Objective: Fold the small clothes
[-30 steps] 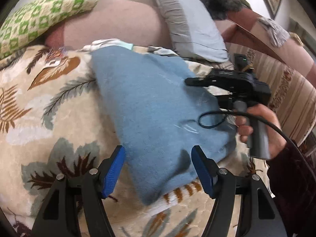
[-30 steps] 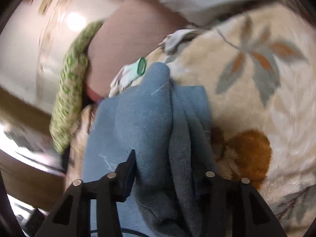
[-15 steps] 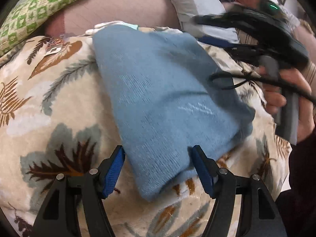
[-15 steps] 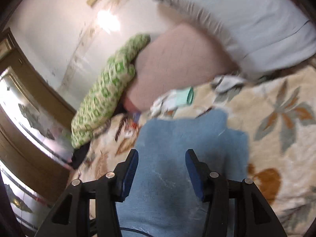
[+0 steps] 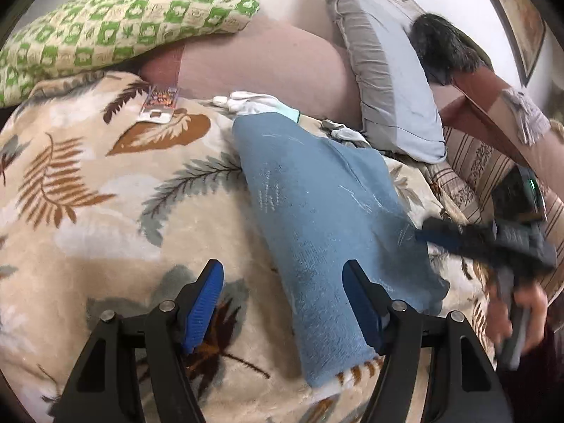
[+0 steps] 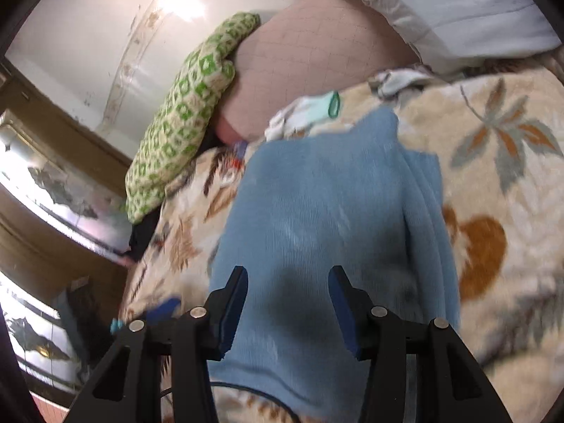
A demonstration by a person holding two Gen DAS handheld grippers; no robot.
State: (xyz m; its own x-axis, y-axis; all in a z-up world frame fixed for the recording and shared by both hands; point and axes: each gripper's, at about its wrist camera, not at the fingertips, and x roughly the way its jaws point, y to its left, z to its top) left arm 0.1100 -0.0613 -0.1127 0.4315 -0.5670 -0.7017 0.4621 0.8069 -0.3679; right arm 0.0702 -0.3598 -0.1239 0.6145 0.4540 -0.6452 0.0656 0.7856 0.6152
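A light blue knitted garment point(image 5: 317, 211) lies folded in a long strip on the leaf-patterned blanket point(image 5: 105, 211). My left gripper point(image 5: 282, 282) hovers open over the strip's near end. Its right finger is above the cloth and its left finger above bare blanket. My right gripper point(image 5: 458, 236), blurred and held by a hand point(image 5: 521, 310), hangs at the garment's right edge. In the right wrist view the right gripper point(image 6: 289, 282) stands open above the flat garment point(image 6: 317, 211), with nothing pinched.
White gloves with a teal cuff point(image 5: 261, 104) and a small grey-white cloth point(image 5: 343, 130) lie just beyond the garment. A green-checked pillow point(image 5: 123, 24), a pink bolster point(image 5: 264, 67) and a grey pillow point(image 5: 387, 81) line the back. A small card point(image 5: 160, 104) rests on the blanket.
The bunched fold that stood between the right fingers now lies flat. The right gripper has lifted off it and drawn back to the garment's right edge. The left gripper stayed open.
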